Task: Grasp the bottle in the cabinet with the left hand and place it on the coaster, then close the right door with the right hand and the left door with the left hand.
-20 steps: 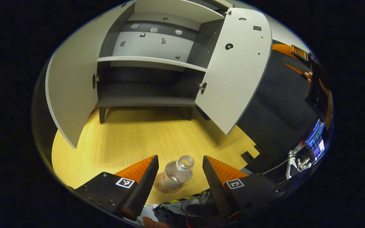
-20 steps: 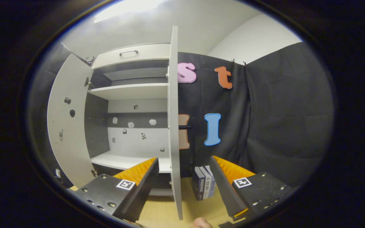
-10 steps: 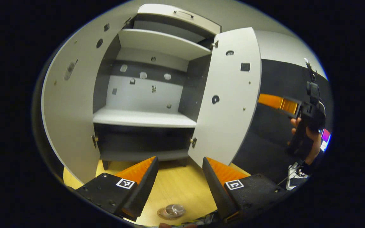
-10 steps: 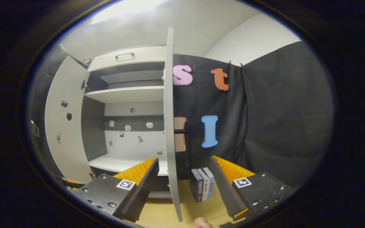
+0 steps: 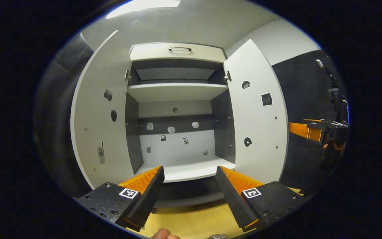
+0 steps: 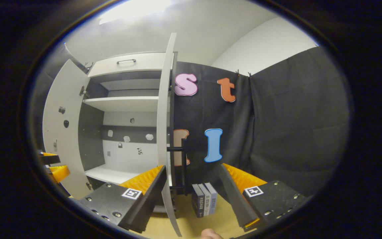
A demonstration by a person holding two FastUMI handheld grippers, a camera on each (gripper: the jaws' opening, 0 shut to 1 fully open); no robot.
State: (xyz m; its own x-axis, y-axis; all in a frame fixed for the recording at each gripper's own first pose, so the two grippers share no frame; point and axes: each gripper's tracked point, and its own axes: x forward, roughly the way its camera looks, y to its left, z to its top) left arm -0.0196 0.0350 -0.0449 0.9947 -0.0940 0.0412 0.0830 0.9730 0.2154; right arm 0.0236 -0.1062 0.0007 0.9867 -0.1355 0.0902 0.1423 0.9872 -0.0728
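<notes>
Left hand-held gripper point(image 5: 188, 192) has tilted up off the clear plastic bottle point(image 5: 217, 236), now at 6 o'clock on the tabletop point(image 5: 191, 220). Right hand-held gripper point(image 6: 192, 191), jaws wide like the left, straddles the grey right cabinet door point(image 6: 163, 132) edge at 12. Panel looks light and stiff; push the outer face near the free edge.

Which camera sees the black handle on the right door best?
The right gripper view: the black handle sticks out from the right door, seen edge-on. The left gripper view faces that door's inner side, so the handle is hidden.
</notes>
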